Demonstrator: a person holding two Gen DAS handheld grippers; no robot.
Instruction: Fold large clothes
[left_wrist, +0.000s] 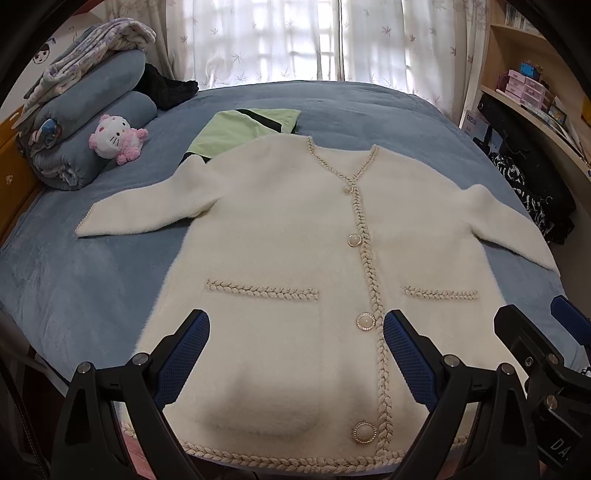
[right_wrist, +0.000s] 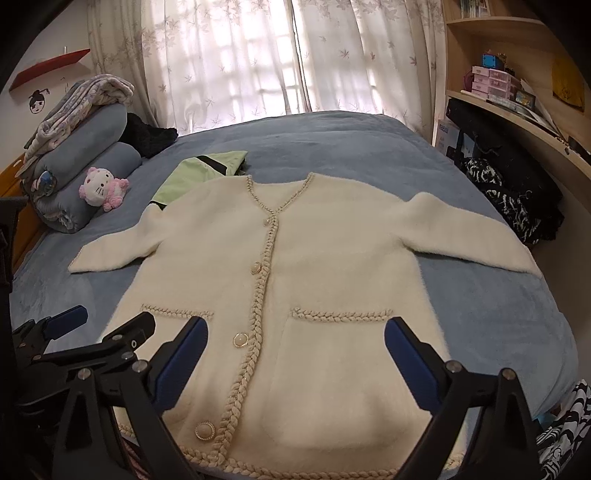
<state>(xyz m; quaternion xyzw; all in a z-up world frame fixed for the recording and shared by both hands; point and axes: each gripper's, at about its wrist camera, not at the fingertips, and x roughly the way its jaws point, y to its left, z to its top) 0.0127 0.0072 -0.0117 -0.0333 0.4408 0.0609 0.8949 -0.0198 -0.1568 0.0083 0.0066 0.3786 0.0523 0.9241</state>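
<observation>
Lying flat on the bed (left_wrist: 92, 277), the cream cardigan (left_wrist: 295, 240) spreads beneath each wide-open, empty hand-held gripper (left_wrist: 296, 356) (right_wrist: 296, 360).

Cardigan (left_wrist: 280, 229): cream fuzzy plush knit, braided cord trim, glossy pearl buttons (left_wrist: 354, 240) in metal rims. Bed cover (left_wrist: 92, 280): blue matt fleece. Tongs (left_wrist: 295, 354): matt black plastic, blue textured pads, shiny metal screws. Shelves (right_wrist: 517, 110): pale smooth wood. Curtains (right_wrist: 240, 66): sheer cloth.

the green garment (left_wrist: 243, 127) lies partly under the cream cardigan (left_wrist: 295, 229), so its lower part is hidden. the cardigan's bottom hem is covered in places by the left gripper (left_wrist: 296, 354). small boxes on the shelf (right_wrist: 491, 83) are too small to read.
</observation>
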